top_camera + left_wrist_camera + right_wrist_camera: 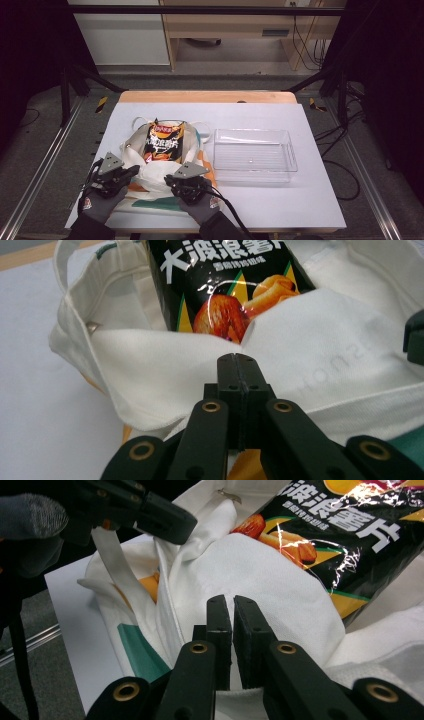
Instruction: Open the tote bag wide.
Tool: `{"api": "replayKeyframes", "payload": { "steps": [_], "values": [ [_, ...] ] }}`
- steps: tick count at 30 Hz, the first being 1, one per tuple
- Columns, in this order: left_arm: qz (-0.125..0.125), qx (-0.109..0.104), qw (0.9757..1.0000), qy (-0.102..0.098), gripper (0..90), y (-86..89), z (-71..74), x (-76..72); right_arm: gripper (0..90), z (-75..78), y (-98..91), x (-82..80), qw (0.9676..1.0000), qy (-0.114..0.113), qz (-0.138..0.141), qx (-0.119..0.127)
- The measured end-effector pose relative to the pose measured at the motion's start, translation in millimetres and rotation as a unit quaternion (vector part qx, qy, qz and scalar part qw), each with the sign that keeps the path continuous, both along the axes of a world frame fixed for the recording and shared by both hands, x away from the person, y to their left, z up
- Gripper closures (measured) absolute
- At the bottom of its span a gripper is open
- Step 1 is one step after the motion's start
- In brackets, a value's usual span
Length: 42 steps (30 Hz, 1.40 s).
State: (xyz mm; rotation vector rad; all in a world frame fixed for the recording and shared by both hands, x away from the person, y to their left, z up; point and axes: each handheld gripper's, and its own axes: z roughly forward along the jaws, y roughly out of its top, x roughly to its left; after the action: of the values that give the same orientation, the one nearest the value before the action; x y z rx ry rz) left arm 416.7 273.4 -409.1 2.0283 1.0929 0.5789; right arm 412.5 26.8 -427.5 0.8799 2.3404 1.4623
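Two claws below chip bag.

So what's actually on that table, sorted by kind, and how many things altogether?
Snack bag, black and orange, sticking out of the tote: 1
Cloth tote bag, white with orange and green: 1
Clear plastic tray, nothing in it: 1
Hand-held claws, left claw and right claw, both at the tote: 2
Total: 5

Table brightly lit, surroundings dark; glare on chip bag.
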Motion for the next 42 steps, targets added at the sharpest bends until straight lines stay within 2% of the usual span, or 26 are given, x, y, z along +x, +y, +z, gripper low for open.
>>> {"api": "replayKeyframes", "payload": {
  "steps": [12, 13, 14, 16, 20, 22, 25, 29, 32, 36, 39, 40, 42],
  "values": [
    [0.001, 0.011, 0.9996, 0.025, 89.9, 2.7, -12.1, -0.2, 84.9, 10.7, 7.8, 6.1, 0.9997, -0.009, -0.022, 0.012],
    [0.003, 0.009, 0.9996, 0.025, 89.9, 2.4, -12.7, -0.1, 83.3, 12.7, 9.0, 7.7, 0.9995, -0.009, -0.026, 0.018],
    [0.004, 0.013, 0.9995, 0.028, 89.8, 2.5, -13.9, 0.1, 77.4, 14.0, 9.4, 8.5, 0.9993, -0.009, -0.026, 0.025],
    [0.004, 0.012, 0.9994, 0.033, 89.8, 2.9, -16.7, 0.6, 75.4, 19.5, 8.5, 10.5, 0.9984, -0.011, -0.034, 0.045],
    [0.004, 0.009, 0.9993, 0.035, 89.8, 4.1, -16.9, 0.9, 79.2, 31.6, -0.7, 15.5, 0.9974, -0.023, -0.047, 0.048],
    [0.003, 0.010, 0.9993, 0.035, 89.8, 4.3, -16.9, 0.6, 81.9, 33.3, -5.9, 18.2, 0.9972, -0.025, -0.056, 0.042],
    [0.002, 0.008, 0.9992, 0.038, 89.8, 4.9, -17.8, 0.1, 88.5, 24.5, -16.3, 24.4, 0.9974, -0.011, -0.067, 0.022],
    [0.000, 0.011, 0.9990, 0.042, 89.8, 4.6, -19.0, -1.7, 90.0, 9.7, -21.6, 24.2, 0.9981, 0.014, -0.060, 0.005],
    [-0.004, 0.014, 0.9988, 0.047, 89.8, 4.1, -20.6, -2.5, 90.0, 0.7, -20.5, 20.6, 0.9982, 0.020, -0.056, -0.008],
    [-0.005, 0.009, 0.9986, 0.051, 89.6, 2.3, -18.3, -1.9, 90.0, -7.9, -20.2, 16.0, 0.9982, 0.022, -0.052, -0.018],
    [-0.007, -0.008, 0.9994, 0.034, 89.1, 1.6, -6.0, 0.8, 90.0, -12.8, -21.9, 14.4, 0.9981, 0.031, -0.050, -0.020],
    [-0.001, -0.015, 0.9997, 0.018, 88.1, 1.5, 1.2, 2.6, 90.0, -14.1, -21.9, 14.0, 0.9980, 0.035, -0.049, -0.019],
    [0.008, -0.012, 0.9999, 0.004, 87.5, 2.9, 9.0, 7.9, 90.0, -17.9, -21.7, 12.8, 0.9979, 0.038, -0.046, -0.025]
  ]
}}
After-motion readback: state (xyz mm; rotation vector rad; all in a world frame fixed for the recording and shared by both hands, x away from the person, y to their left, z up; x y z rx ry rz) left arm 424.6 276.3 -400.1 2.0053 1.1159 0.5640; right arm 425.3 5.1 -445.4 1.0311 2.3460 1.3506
